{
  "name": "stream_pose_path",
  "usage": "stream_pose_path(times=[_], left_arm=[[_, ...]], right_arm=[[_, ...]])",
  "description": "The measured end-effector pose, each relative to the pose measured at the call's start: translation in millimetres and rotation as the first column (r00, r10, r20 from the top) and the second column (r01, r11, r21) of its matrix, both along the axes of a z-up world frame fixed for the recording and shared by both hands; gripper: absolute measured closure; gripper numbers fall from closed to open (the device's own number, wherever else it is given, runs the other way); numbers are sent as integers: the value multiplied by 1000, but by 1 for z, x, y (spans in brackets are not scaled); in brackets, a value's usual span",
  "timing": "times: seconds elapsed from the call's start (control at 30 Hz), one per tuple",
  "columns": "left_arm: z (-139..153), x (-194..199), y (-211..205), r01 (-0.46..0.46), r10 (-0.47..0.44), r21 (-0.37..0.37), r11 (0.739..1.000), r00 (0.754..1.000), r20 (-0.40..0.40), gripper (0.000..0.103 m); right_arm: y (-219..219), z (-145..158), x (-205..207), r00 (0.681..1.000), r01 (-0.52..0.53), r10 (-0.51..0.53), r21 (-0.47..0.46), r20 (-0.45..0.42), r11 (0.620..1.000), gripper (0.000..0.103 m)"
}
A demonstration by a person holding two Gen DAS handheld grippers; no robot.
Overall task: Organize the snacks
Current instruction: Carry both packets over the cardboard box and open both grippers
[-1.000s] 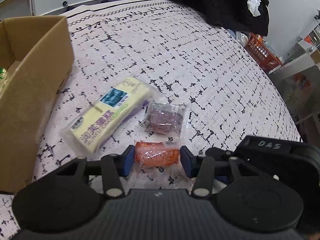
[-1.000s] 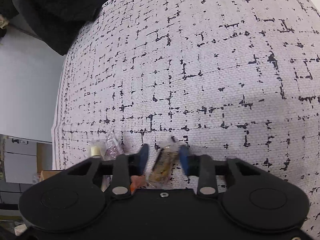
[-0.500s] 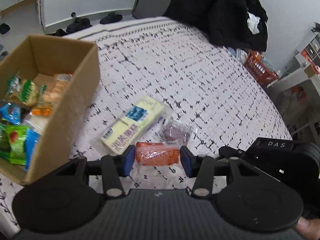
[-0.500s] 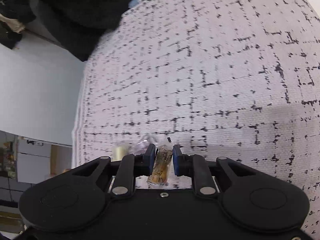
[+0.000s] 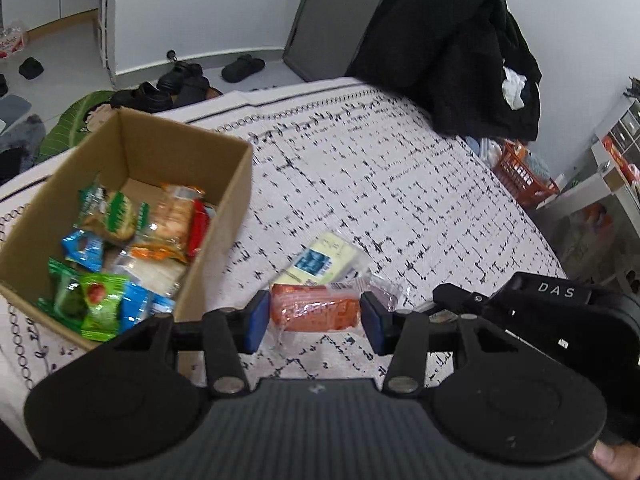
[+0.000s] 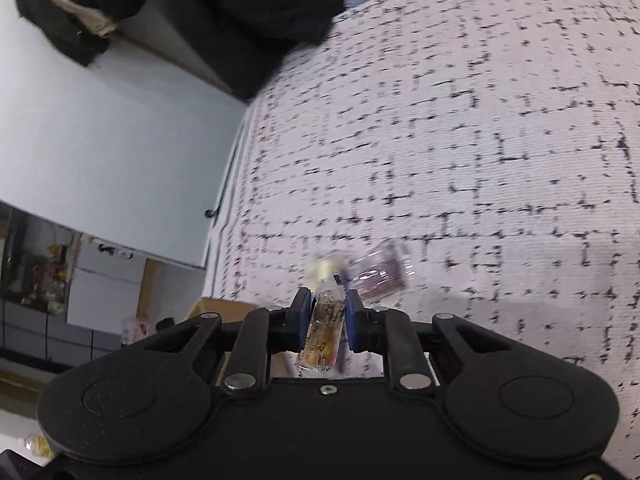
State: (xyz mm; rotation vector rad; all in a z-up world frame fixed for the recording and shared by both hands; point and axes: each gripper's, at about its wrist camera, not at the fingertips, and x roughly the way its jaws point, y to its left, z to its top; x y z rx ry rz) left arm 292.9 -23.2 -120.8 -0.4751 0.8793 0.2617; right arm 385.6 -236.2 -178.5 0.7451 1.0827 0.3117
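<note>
My left gripper (image 5: 314, 316) is shut on an orange snack packet (image 5: 316, 309), lifted above the patterned bedspread (image 5: 380, 184). Just left of it stands an open cardboard box (image 5: 224, 216) holding several wrapped snacks. A pale yellow cake packet (image 5: 324, 258) and a purple packet (image 5: 386, 294) lie on the bed behind the orange one. In the right wrist view my right gripper (image 6: 328, 320) is shut on a small clear packet with brown filling (image 6: 323, 330), held off the bed. The purple packet (image 6: 380, 276) and the yellow packet (image 6: 324, 266) show blurred beyond it.
A black coat (image 5: 452, 48) hangs over the far end of the bed. Shoes (image 5: 180, 80) lie on the floor beyond the box. An orange basket (image 5: 520, 172) and white shelving (image 5: 612, 160) stand to the right of the bed. The right gripper's black body (image 5: 560, 312) sits close at the right.
Both grippers have risen from the bed with their packets. The right jaws closed tighter on the clear packet. The left view now looks down into the box.
</note>
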Motion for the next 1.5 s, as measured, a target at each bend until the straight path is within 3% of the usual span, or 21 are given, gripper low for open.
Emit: stream_pose_path(times=[0.23, 0.57, 1.07, 1.5], left_arm=[[16, -19, 18, -47, 46, 9, 999, 998, 35, 55], [33, -46, 52, -109, 109, -2, 994, 992, 70, 55], [27, -68, 103, -189, 193, -49, 981, 978, 74, 55], [10, -60, 135, -206, 213, -96, 974, 974, 70, 55]], right_arm=[[17, 14, -7, 998, -54, 52, 67, 31, 996, 85], [47, 33, -20, 988, -121, 112, 85, 102, 989, 85], [92, 44, -39, 956, -227, 200, 109, 214, 968, 85], [123, 38, -46, 927, -298, 256, 121, 274, 947, 85]])
